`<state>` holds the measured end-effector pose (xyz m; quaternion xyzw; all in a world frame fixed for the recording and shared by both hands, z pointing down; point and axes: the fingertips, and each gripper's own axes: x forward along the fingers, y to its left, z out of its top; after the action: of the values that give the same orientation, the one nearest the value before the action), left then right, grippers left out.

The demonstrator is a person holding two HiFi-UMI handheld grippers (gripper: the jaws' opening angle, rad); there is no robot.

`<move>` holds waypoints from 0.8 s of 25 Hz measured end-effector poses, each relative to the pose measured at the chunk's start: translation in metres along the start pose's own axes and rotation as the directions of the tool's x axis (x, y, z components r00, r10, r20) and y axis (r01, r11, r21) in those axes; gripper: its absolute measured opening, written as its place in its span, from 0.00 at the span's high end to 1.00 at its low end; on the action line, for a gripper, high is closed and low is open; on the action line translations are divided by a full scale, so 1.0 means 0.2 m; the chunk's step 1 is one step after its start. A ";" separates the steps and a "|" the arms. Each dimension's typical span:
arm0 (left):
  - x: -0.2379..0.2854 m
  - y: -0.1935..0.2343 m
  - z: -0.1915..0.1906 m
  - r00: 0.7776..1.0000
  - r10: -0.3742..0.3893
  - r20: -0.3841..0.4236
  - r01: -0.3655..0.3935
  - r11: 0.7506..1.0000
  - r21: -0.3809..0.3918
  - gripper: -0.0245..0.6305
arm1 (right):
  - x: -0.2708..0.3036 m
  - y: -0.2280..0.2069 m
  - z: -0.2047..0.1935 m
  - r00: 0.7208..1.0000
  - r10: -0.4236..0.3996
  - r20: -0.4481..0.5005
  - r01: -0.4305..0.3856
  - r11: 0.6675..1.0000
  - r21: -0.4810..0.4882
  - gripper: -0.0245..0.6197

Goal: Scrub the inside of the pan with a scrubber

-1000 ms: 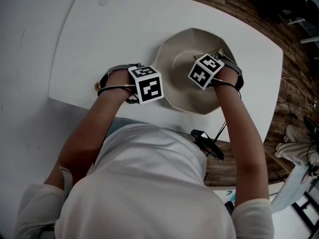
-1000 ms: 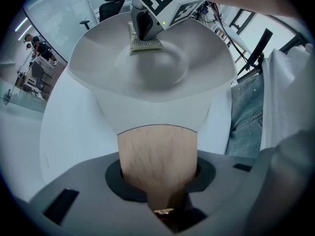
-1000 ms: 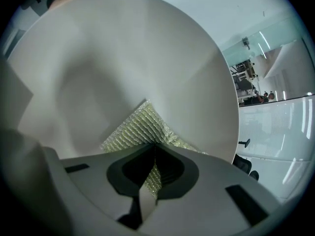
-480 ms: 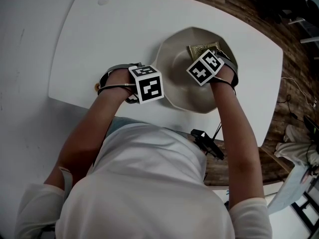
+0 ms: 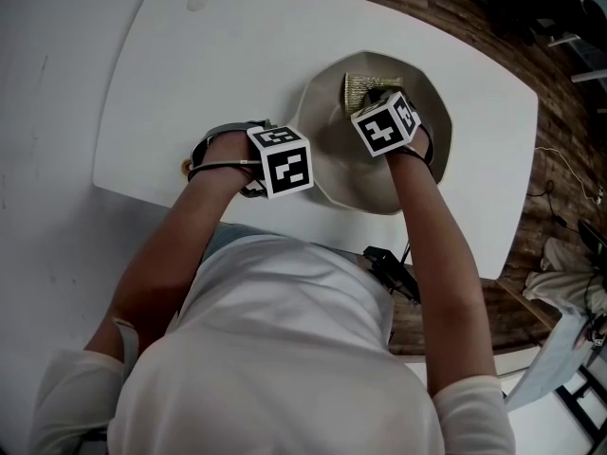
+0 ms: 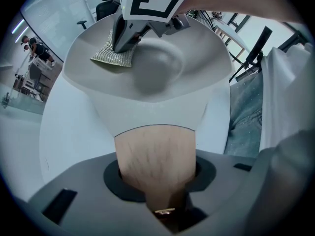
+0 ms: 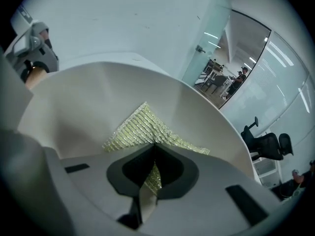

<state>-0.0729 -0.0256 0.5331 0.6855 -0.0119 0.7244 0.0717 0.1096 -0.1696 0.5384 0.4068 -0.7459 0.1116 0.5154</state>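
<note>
Pan (image 5: 332, 173) sits on the white worktop (image 5: 180, 64), mouth up, with its wooden handle (image 6: 156, 151) sticking out on the person's left. The left gripper (image 6: 158, 183) is over that handle, pointing down onto it. Its jaws are about half apart but clamped on the handle, which fills the gap between them. This is likely an anchoring hold, so the pan doesn't slide or spin on the worktop while the other side rubs.

Scrubber (image 5: 358, 87), a yellow-gold mesh pad, is inside the pan, lying against the sloped inner wall on the side away from the person. One corner is pulled up into the right gripper (image 7: 150, 178), and the rest fans out flat on the pan wall. The right gripper's jaws are nearly together and pinched on that corner, with only a thin strip of mesh between them. The gripper reaches in over the pan's near rim and tilts steeply down toward the far wall, probably so the pad drags face-on to the surface and not edge-on.

Step judged to be scrubbing in progress, working the pan's upper far wall. The pan floor and the wall nearer the handle look bare of the pad right now. Can't tell from these views how clean any part of the pan is, as the surface looks uniformly pale. Nothing else is in the pan.
</note>
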 end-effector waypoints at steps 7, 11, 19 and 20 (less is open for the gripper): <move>0.00 0.00 0.00 1.000 0.001 -0.005 -0.001 1.000 0.001 0.74 | 0.00 0.10 0.11 0.994 0.058 0.098 -0.066 0.994 0.082 0.92; 0.00 -0.01 0.00 1.000 0.000 -0.009 0.000 1.000 0.003 0.73 | -0.01 0.22 0.17 0.976 0.130 0.176 -0.149 0.984 0.100 0.92; 0.01 -0.02 -0.01 1.000 0.001 -0.011 -0.001 1.000 -0.002 0.73 | -0.03 0.38 0.19 0.949 0.245 0.200 -0.257 0.966 0.037 0.92; 0.01 -0.02 -0.01 1.000 0.000 -0.011 0.000 1.000 -0.002 0.73 | -0.03 0.39 0.19 0.944 0.259 0.202 -0.273 0.961 0.042 0.92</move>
<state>-0.0742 -0.0216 0.5353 0.6816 -0.0125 0.7281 0.0724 0.0284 -0.1381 0.5355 0.3288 -0.8365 0.1656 0.4059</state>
